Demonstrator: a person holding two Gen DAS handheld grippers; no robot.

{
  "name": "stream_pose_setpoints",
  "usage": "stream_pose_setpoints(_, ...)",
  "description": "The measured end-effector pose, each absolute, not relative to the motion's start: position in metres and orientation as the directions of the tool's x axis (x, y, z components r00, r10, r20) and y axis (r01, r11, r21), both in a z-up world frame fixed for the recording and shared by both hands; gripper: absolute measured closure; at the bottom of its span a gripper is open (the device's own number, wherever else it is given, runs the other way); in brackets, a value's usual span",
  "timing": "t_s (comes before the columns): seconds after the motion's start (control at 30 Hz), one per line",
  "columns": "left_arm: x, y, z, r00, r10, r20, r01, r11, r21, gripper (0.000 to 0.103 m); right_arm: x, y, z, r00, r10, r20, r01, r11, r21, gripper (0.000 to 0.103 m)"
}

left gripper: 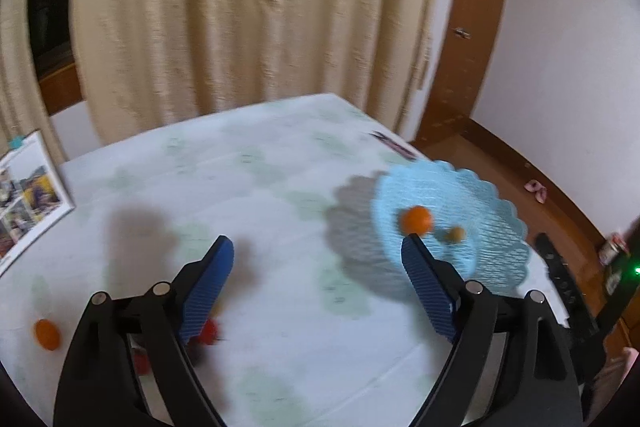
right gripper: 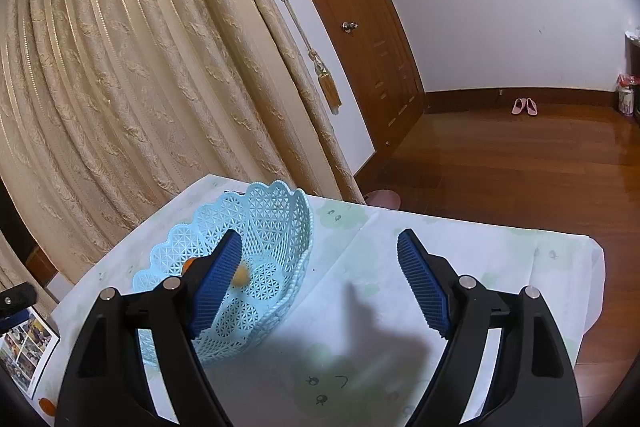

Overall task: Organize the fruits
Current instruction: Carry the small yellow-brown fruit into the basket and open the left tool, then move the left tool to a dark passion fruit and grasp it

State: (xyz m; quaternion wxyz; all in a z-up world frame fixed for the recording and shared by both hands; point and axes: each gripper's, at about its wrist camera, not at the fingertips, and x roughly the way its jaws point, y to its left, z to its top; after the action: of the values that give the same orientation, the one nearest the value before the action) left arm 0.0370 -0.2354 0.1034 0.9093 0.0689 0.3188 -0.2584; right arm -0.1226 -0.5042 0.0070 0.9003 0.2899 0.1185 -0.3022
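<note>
Left wrist view: left tool [left gripper: 318,247] released above the desk [left gripper: 280,187]; right tool [right gripper: 320,247] released beside the light-blue lattice plastic basket [right gripper: 280,219] holding a round orange fruit [left gripper: 416,219].

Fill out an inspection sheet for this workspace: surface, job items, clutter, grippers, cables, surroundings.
Surface: table under a pale patterned cloth.
Job's things: blue lattice basket holding an orange fruit and a smaller brownish one; another orange fruit and a red fruit lie on the cloth.
Clutter: photo booklet at the table edge.
Grippers: left gripper open, empty; right gripper open, empty.
Cables: nothing seen.
Surroundings: beige curtain, wooden door, wood floor, pink slippers.
</note>
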Motion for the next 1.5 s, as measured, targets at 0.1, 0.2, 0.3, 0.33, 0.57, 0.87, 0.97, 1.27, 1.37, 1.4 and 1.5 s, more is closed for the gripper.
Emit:
stream_pose_setpoints(0.1, 0.044, -0.203, 0.107, 0.692, -0.381, -0.614, 0.461, 0.887, -0.030, 0.017, -0.123, -0.504, 0.007, 0.788, -0.479, -0.388, 0.615, 0.649, 0.447, 0.021)
stream_pose_setpoints(0.2, 0.048, -0.174, 0.107, 0.709, -0.352, -0.611, 0.420, 0.907, -0.034, 0.017, -0.123, -0.503, 0.008, 0.785, -0.484, -0.387, 0.619, 0.648, 0.443, 0.021)
stream_pose_setpoints(0.3, 0.051, -0.144, 0.106, 0.724, -0.322, -0.610, 0.376, 0.926, -0.042, 0.014, -0.122, -0.502, 0.008, 0.785, -0.480, -0.390, 0.617, 0.654, 0.437, 0.021)
stream_pose_setpoints(0.33, 0.053, -0.134, 0.104, 0.727, -0.312, -0.612, 0.361, 0.931, -0.046, 0.014, -0.122, -0.501, 0.009, 0.786, -0.478, -0.391, 0.616, 0.659, 0.432, 0.021)
stream_pose_setpoints(0.57, 0.067, -0.097, 0.080, 0.705, -0.264, -0.659, 0.292, 0.954, -0.069, 0.014, -0.117, -0.478, 0.011, 0.826, -0.388, -0.409, 0.550, 0.716, 0.431, 0.020)
stream_pose_setpoints(0.87, 0.087, -0.078, 0.037, 0.645, -0.224, -0.730, 0.259, 0.964, -0.067, 0.014, -0.104, -0.416, 0.023, 0.882, -0.222, -0.415, 0.393, 0.831, 0.392, 0.014)
stream_pose_setpoints(0.97, 0.094, -0.074, 0.026, 0.625, -0.222, -0.748, 0.257, 0.964, -0.072, 0.014, -0.100, -0.399, 0.025, 0.887, -0.182, -0.424, 0.355, 0.856, 0.376, 0.014)
stream_pose_setpoints(1.27, 0.105, -0.085, -0.002, 0.550, -0.247, -0.798, 0.301, 0.950, -0.086, 0.036, -0.081, -0.364, 0.024, 0.880, -0.094, -0.466, 0.282, 0.893, 0.351, 0.014)
stream_pose_setpoints(1.37, 0.104, -0.088, -0.002, 0.547, -0.278, -0.790, 0.328, 0.939, -0.104, 0.049, -0.074, -0.353, 0.022, 0.874, -0.051, -0.484, 0.249, 0.901, 0.354, 0.014)
stream_pose_setpoints(1.4, 0.103, -0.089, -0.002, 0.544, -0.289, -0.788, 0.339, 0.934, -0.108, 0.055, -0.071, -0.349, 0.022, 0.871, -0.036, -0.489, 0.237, 0.904, 0.356, 0.014)
stream_pose_setpoints(1.5, 0.101, -0.093, -0.002, 0.543, -0.307, -0.781, 0.360, 0.926, -0.114, 0.061, -0.064, -0.336, 0.022, 0.865, 0.007, -0.502, 0.197, 0.915, 0.352, 0.014)
